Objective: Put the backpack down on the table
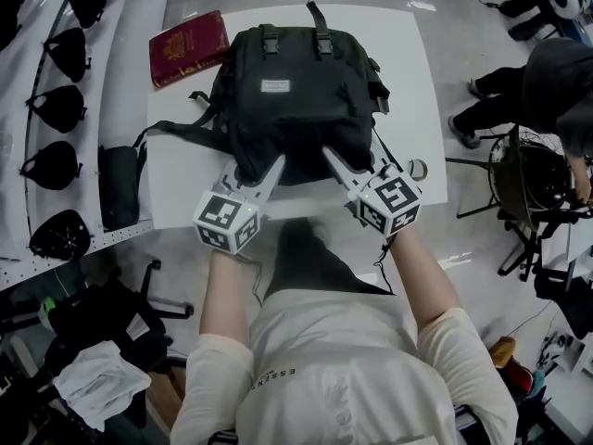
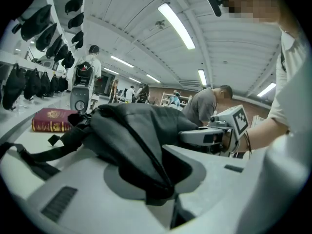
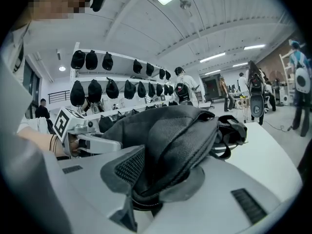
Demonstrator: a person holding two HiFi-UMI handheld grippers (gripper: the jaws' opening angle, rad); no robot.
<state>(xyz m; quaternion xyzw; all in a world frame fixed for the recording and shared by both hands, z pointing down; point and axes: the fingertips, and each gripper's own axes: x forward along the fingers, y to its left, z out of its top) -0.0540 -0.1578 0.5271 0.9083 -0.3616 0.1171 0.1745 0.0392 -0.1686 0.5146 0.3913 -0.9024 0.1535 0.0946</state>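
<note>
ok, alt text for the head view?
A black backpack lies on a white table, with the left gripper and right gripper each holding its near edge in their jaws. A red book lies at the table's far left corner.

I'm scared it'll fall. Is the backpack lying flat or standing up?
Lying flat: the backpack rests on the white table, front label facing up.

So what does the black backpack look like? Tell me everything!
The backpack is black and made of soft woven fabric. It has two buckled straps and a carry loop at its far end, a small pale label, and loose straps trailing off one side. It lies flat on the white table. The left gripper and the right gripper each pinch its near edge.
</note>
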